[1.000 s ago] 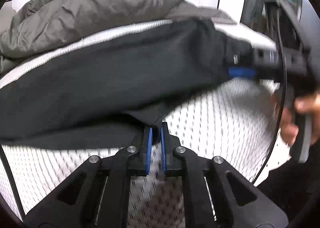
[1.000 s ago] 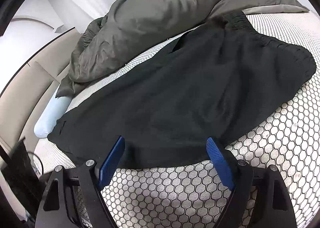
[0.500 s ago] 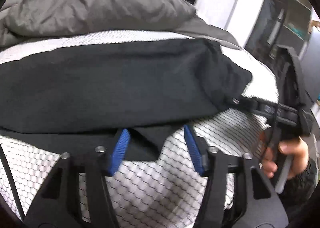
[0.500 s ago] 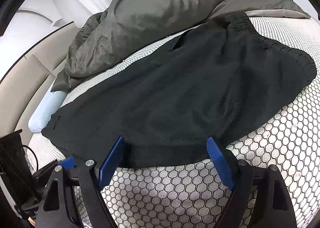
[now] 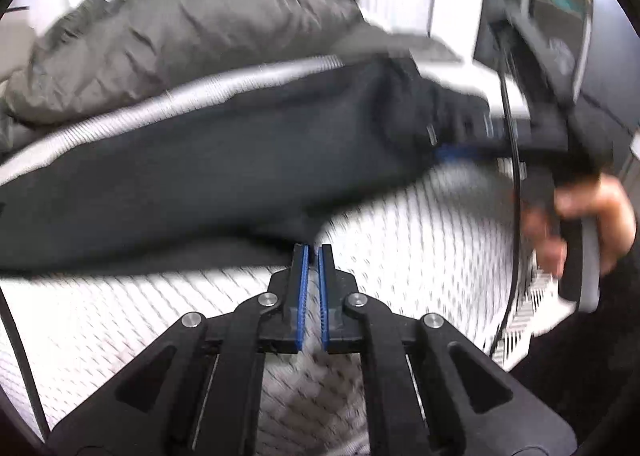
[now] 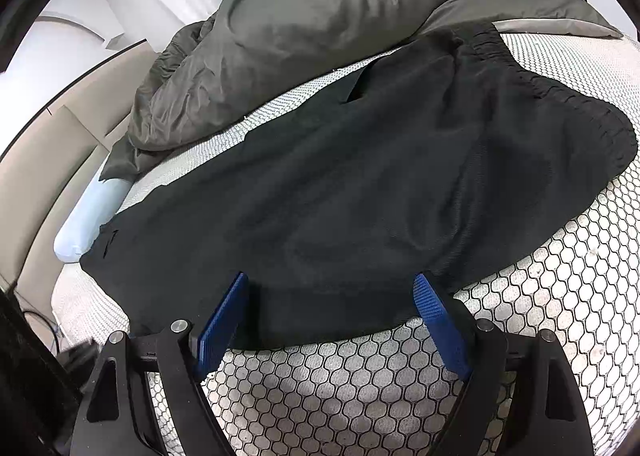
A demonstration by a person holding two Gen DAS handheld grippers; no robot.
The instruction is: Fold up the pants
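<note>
The left tongs (image 5: 313,252) are clenched, the two blue pads (image 5: 304,276) nearly meeting. Their tips sit at the near edge of the black pants (image 5: 200,176), just where a corner of cloth hangs down, but the left wrist view is smeared by motion and I cannot tell whether any fabric is pinched between the pads or merely lies behind them.

The right tongs (image 6: 332,296) are released, standing wide. Their pads (image 6: 432,308) straddle the near hem of the pants (image 6: 360,184), which lies between them; neither pad can be seen pressing on the cloth. In the left wrist view the right tongs (image 5: 460,148) appear at the far right end of the garment, blurred, with a hand (image 5: 584,216) on the grip; the handle and a black cable (image 5: 516,176) are partly cut off by the lens rim.

The pants lie spread flat across the bed's mattress (image 6: 560,296), which has a white cover with a dark honeycomb pattern. The elastic waistband (image 6: 560,92) is at the right in the right wrist view, and the leg end runs toward the left. Behind the pants a rumpled grey duvet (image 6: 300,36) is heaped, and its far side is hidden. A pale blue pillow (image 6: 84,224) pokes out beside the leg end, mostly covered by the duvet.
</note>
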